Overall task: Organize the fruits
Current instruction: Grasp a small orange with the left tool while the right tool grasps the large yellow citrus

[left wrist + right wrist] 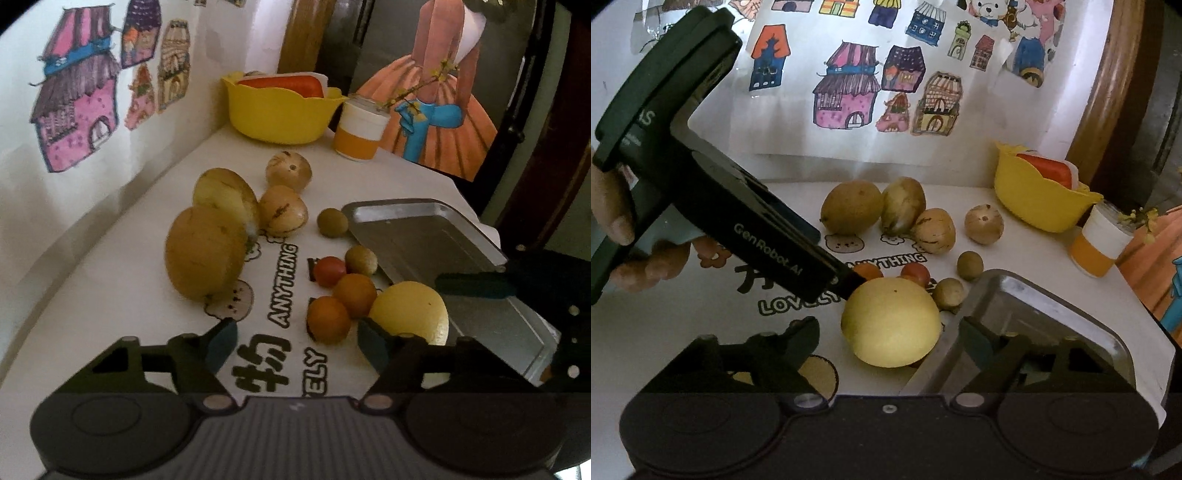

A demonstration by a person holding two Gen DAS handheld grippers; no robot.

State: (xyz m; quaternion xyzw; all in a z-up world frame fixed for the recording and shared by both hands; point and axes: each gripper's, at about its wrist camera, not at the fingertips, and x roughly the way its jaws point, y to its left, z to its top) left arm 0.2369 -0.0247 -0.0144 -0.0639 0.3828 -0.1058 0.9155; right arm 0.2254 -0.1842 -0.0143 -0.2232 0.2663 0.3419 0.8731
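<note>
The metal tray (436,236) lies empty at right; the far yellow bowl (273,114) holds something orange-red, hard to identify. The lemon (890,321) sits on the table beside the tray's near-left edge. Left gripper (295,343) and right gripper (886,343) both gape wide, holding nothing; the left's right finger partly hides the lemon.

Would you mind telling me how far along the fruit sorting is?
Nothing looks done: the metal tray shows no fruit. In hand: both open tools, left and right, flank the lemon. Left: oranges, tomato, everything else on the table.
</note>
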